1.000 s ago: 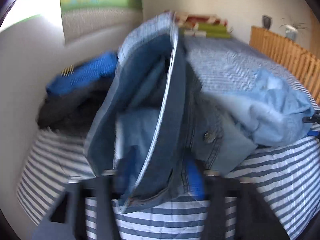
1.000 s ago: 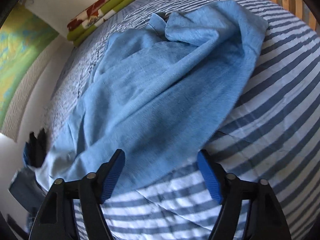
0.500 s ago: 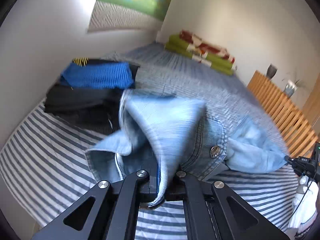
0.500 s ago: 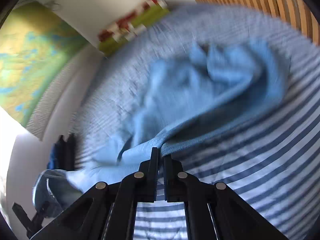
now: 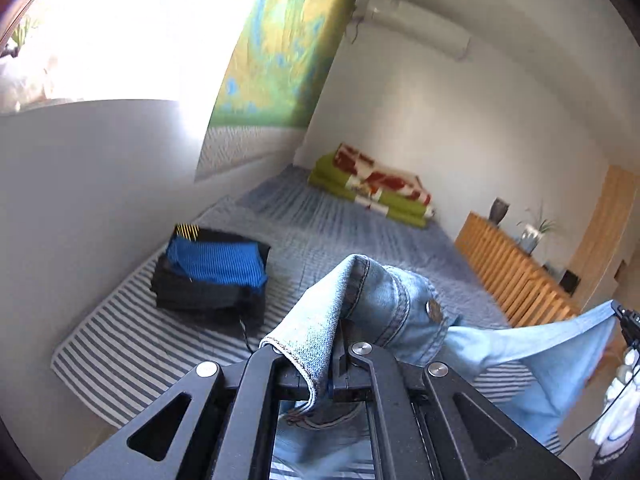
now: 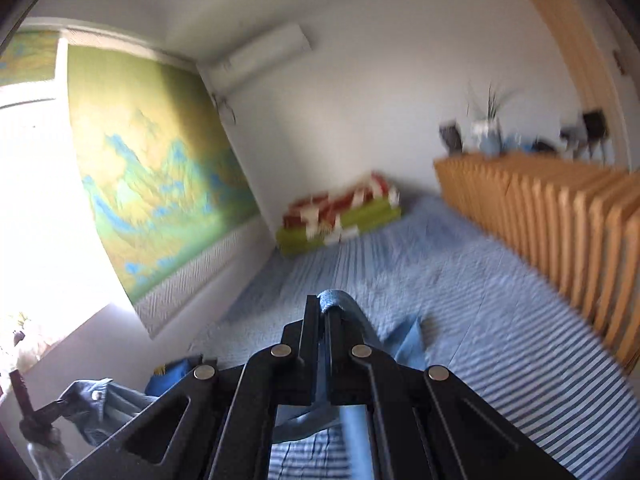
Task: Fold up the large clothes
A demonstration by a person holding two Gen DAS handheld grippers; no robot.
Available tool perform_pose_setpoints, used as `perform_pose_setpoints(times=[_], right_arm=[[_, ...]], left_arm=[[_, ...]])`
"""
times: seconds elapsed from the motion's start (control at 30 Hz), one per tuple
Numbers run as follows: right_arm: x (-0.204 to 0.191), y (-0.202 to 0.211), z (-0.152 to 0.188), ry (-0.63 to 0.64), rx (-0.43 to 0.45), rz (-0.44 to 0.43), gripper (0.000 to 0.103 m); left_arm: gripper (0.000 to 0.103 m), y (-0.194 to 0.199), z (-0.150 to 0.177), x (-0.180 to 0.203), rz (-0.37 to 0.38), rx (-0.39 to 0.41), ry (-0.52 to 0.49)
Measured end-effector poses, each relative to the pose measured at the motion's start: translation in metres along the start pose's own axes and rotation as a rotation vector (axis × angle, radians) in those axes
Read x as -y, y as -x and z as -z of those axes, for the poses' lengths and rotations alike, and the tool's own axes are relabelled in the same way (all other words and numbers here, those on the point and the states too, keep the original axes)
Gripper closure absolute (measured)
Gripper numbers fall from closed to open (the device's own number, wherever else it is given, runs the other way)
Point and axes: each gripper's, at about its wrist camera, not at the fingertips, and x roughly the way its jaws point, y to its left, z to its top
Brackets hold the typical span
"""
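This is a bedroom in a home. A wide bed [image 5: 132, 344] with a blue-and-white striped cover fills the lower half of both views. Folded clothes [image 5: 212, 276] are stacked at its left side, and a folded green and red blanket [image 5: 372, 188] lies at its far end. A landscape wall hanging [image 6: 160, 160] covers the left wall, an air conditioner [image 6: 264, 58] sits near the ceiling, and a slatted wooden cabinet [image 6: 560, 208] with a potted plant [image 6: 490, 128] stands on the right.

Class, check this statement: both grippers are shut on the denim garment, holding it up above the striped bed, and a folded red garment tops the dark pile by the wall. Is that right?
Not quite. The garment on top of the dark pile is blue, not red, as the left wrist view shows. The rest stands: the left gripper and right gripper are shut on the denim garment, held above the striped bed.
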Motion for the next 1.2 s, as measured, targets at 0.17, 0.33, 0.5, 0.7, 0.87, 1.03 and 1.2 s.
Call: perform_pose_setpoints(times=[0.17,0.33,0.5,0.7,0.87,1.03,1.2], right_arm=[[-0.003,0.002,-0.016,0.025,0.032,0.059,0.101],[-0.005,-0.111,0.004,0.058,-0.113,0.138,0.101],[-0.004,-0.288,0.079,0.186,-0.531,0.242,0.095],[0.021,-0.312,0.182,0.123,-0.813,0.204,0.08],[0.046,-0.252,0.242,-0.034,-0.866,0.12,0.064],[0.062,-0.233,0.279,-0.265,-0.905,0.002,0.057],[0.043,-0.264,0.3,-0.283,-0.908,0.007,0.049]], left_arm=[[0.102,0.012,-0.011,-0.006,-0.036,0.005,0.006],[0.102,-0.07,0.009,-0.021,-0.13,-0.149,0.009],[0.102,-0.163,0.047,-0.046,-0.246,-0.327,0.026],[0.102,-0.203,0.092,-0.079,-0.305,-0.416,0.076],[0.102,-0.198,0.098,-0.078,-0.297,-0.403,0.066],[0.102,-0.194,0.096,-0.075,-0.278,-0.388,0.077],[0.102,-0.182,0.09,-0.074,-0.265,-0.37,0.101]])
